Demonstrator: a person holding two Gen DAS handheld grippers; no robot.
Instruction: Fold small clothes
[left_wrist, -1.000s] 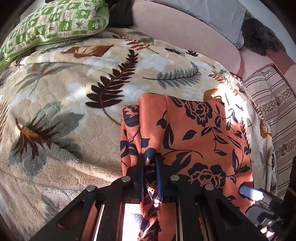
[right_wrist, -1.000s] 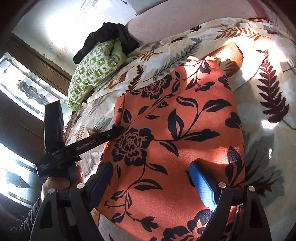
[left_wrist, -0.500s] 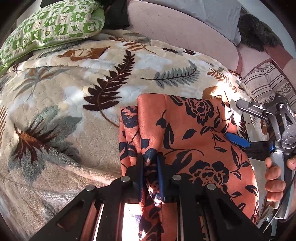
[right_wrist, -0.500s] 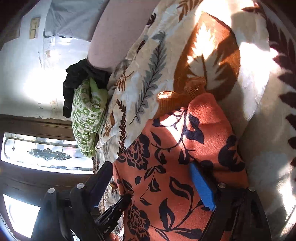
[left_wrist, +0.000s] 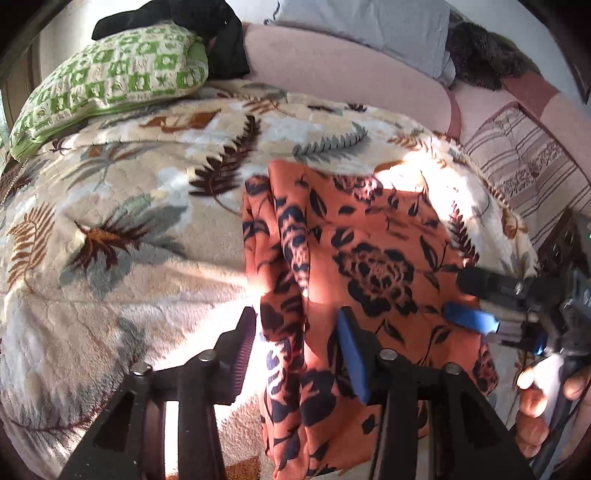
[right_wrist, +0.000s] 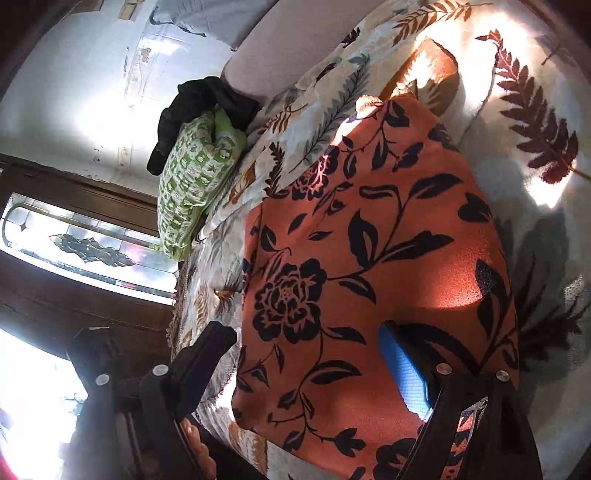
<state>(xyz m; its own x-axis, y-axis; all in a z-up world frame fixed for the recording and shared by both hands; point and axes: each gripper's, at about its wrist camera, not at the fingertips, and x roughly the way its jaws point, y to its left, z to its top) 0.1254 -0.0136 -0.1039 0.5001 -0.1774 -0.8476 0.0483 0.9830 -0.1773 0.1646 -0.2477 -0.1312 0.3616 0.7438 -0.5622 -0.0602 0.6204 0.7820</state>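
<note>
An orange cloth with a dark flower print (left_wrist: 373, 258) lies folded on the leaf-patterned blanket (left_wrist: 129, 221). A raised ridge runs along its left edge. My left gripper (left_wrist: 297, 339) straddles that ridge near the cloth's near edge. Its jaws are opening and the pads stand clear of the fabric. My right gripper (right_wrist: 304, 332) hovers wide open over the cloth's near right part, its blue pad (right_wrist: 404, 369) close over the fabric. The left wrist view shows it at the cloth's right edge (left_wrist: 456, 297), held by a hand (left_wrist: 535, 406).
A green patterned pillow (left_wrist: 110, 77) with a black garment (left_wrist: 221, 37) on it lies at the back left. Behind runs a pink padded backrest (left_wrist: 351, 74). Striped fabric (left_wrist: 528, 162) hangs at the right. A window (right_wrist: 92, 240) is beyond the bed's left side.
My left jaws have parted and let go of the cloth's ridge. The right gripper has drawn back from the cloth's far end to its near right edge.
</note>
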